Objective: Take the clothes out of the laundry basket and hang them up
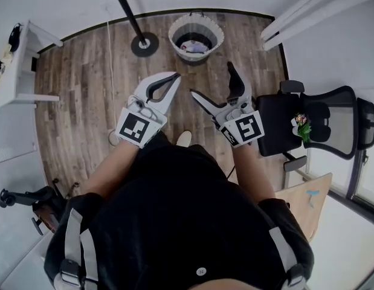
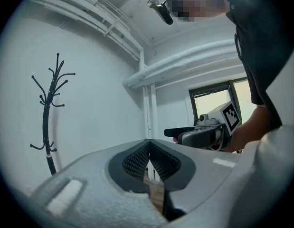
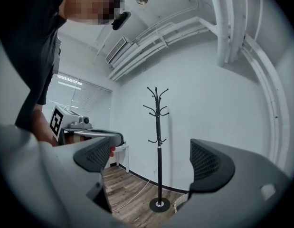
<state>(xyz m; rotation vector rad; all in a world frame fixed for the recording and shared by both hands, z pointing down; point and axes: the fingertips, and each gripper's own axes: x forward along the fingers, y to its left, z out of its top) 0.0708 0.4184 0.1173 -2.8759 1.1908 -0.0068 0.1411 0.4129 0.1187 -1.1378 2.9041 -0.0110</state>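
A white-walled room with a wood floor (image 1: 84,95). The basket (image 1: 217,32) stands far, at centre, with clothes (image 1: 197,46) inside and a coat stand (image 1: 144,43) just left of it. The left gripper (image 1: 174,75) has its fingers closed on nothing. The right gripper (image 1: 211,79) has its fingers wide and empty. Both are well short of the basket.

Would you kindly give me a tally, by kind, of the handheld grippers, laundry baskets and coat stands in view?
White handheld grippers: 2, the left gripper with fingers shut and the right gripper with fingers apart
Round striped woven laundry basket: 1
Black metal coat stand: 1
Total: 4
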